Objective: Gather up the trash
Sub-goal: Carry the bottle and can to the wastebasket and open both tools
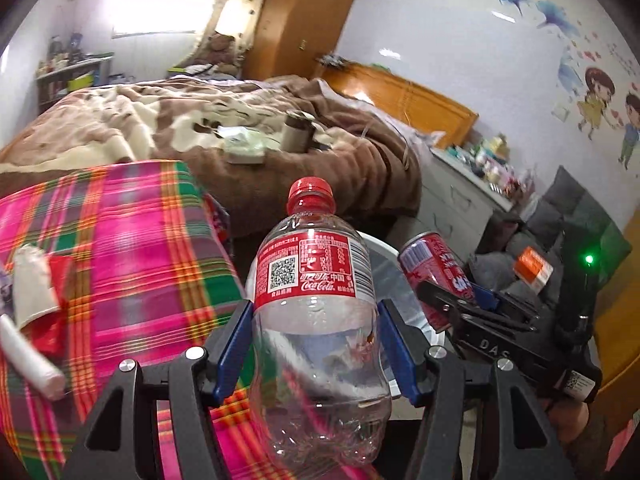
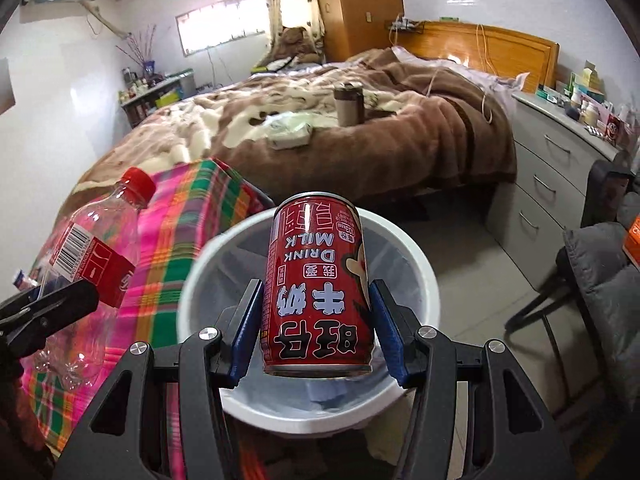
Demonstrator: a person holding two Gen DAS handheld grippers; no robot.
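Both grippers are clamped on trash: the left gripper (image 1: 316, 344) has its blue pads pressed to the sides of an empty clear cola bottle (image 1: 316, 300), and the right gripper (image 2: 318, 330) squeezes a red milk drink can (image 2: 318, 292) held upside down, its lettering inverted; largest behind them is the bed (image 2: 360, 136) under a brown blanket, seen in both views with a beige tumbler (image 2: 349, 104) and a pale packet (image 2: 290, 134) on it; only the right wrist view shows the grey drawer unit (image 2: 556, 176) clearly, and the whole rim of the white bin (image 2: 424, 280) with its liner, the can hanging right over its mouth; the left wrist view catches just a sliver of that bin behind the bottle; only the left view shows, on the plaid cloth (image 1: 132, 220), a crumpled paper cup (image 1: 34, 284) and a white tube (image 1: 30, 356); the bottle hangs between cloth and bin.
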